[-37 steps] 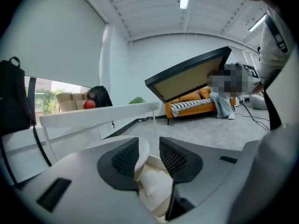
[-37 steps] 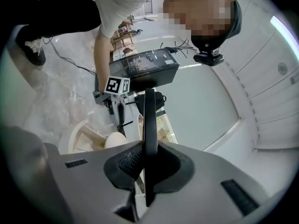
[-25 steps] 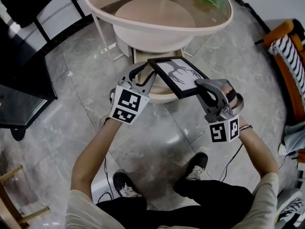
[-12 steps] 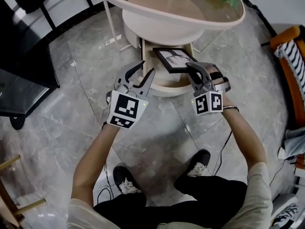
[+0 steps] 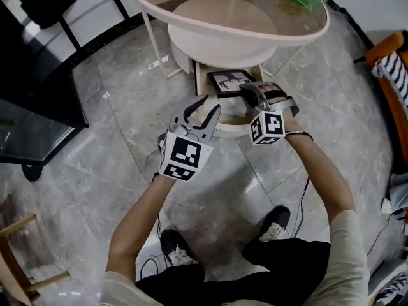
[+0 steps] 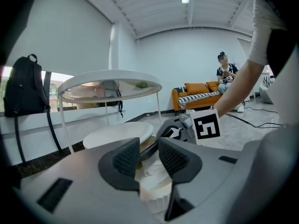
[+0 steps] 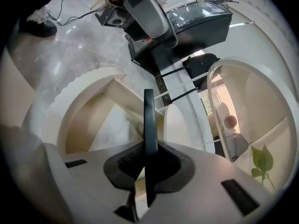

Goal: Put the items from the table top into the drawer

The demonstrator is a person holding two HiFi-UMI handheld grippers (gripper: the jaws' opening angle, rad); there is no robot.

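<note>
Picture frame is right over the open drawer now, and your right gripper has it pinched by the near edge. In the right gripper view the jaws are clamped narrow on that thin black frame, which runs edge-on out from your right gripper above the pale inside of the drawer. From the head view the frame lies close to flat, its far end toward the back of the drawer, tucked beneath the rim of the table. Whether it touches the drawer bottom, you cannot tell from here.

Your left gripper hangs just to the left of the drawer, level with its curved front and aimed toward it. Its jaws stand part way apart and have just been closing a little. In the left gripper view there is nothing between them, only the drawer front and the white table base beyond.

Green leaves lie up on the glass table top, well behind the drawer and to its right. Your shoes stand on the grey stone floor, on the near side of the drawer.
</note>
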